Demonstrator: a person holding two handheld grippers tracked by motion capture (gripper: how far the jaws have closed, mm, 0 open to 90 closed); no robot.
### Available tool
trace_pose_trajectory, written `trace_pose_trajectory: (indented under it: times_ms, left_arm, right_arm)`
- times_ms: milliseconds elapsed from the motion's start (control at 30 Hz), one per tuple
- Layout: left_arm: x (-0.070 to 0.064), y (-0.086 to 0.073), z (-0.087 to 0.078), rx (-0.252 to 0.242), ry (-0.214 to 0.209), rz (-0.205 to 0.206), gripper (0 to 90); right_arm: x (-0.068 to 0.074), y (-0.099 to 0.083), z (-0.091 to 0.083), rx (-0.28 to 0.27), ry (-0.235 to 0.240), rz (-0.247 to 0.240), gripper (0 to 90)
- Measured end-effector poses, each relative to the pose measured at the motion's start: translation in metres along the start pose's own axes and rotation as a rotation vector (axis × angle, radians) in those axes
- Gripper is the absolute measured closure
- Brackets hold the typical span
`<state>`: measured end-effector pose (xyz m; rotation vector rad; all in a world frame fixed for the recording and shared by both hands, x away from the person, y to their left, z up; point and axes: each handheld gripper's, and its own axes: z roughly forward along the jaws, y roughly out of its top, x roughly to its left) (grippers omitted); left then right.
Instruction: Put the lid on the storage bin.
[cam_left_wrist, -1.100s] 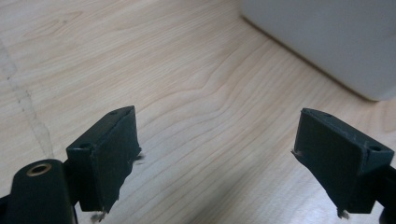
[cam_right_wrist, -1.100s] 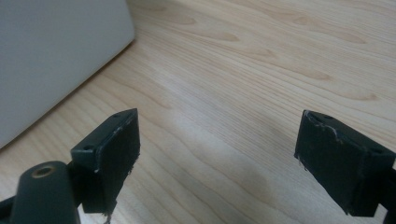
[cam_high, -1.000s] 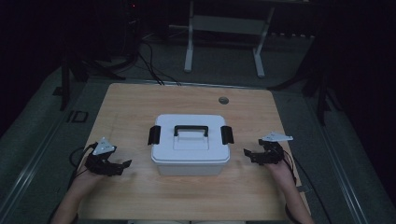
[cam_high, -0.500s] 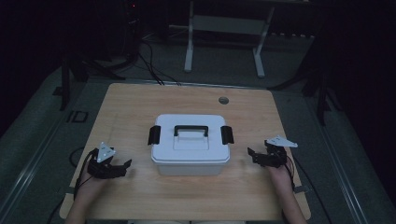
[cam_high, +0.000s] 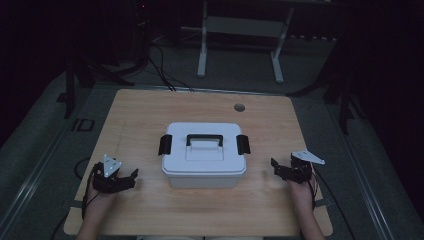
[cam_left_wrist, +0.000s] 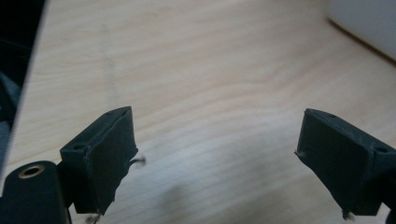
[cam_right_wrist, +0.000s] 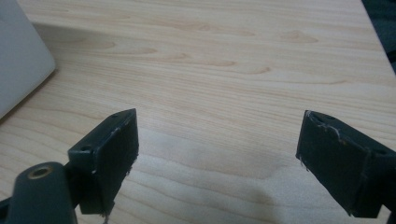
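Observation:
A white lidded storage box (cam_high: 203, 156) with a black top handle (cam_high: 204, 139) and black side latches (cam_high: 164, 144) stands in the middle of the wooden table (cam_high: 150, 112). My left gripper (cam_high: 131, 177) rests low over the table to the box's left, jaws wide apart and empty. My right gripper (cam_high: 276, 168) sits to the box's right, also open with nothing between its jaws. In the left gripper view the gripper (cam_left_wrist: 215, 158) faces bare wood, with a corner of the box (cam_left_wrist: 364, 23) at the top right. In the right gripper view the gripper (cam_right_wrist: 217, 161) faces bare wood, the box's edge (cam_right_wrist: 18, 51) at the left.
A round cable hole (cam_high: 239, 107) lies near the table's far edge. Behind the table stand a white desk frame (cam_high: 240, 45) and dark stands on the grey floor. Cables trail off both near corners.
Both grippers have drifted back toward the near edge of the table and a little outward from the box. The box has not moved.

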<state>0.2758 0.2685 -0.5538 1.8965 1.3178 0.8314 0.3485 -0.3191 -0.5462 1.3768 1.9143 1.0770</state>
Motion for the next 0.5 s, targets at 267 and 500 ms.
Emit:
trace_pose_trajectory:
  times_ms: [267,500]
  left_arm:
    - [0.0009,-0.0048,0.0009,0.009,0.045,-0.005,11.6]
    - [-0.0017,-0.0063,0.0027,0.018,0.037,0.009,11.6]
  right_arm:
    - [0.0024,-0.0005,0.0006,-0.008,-0.003,-0.022,12.6]
    - [0.0028,-0.0008,0.0012,0.0,-0.001,-0.027,12.7]
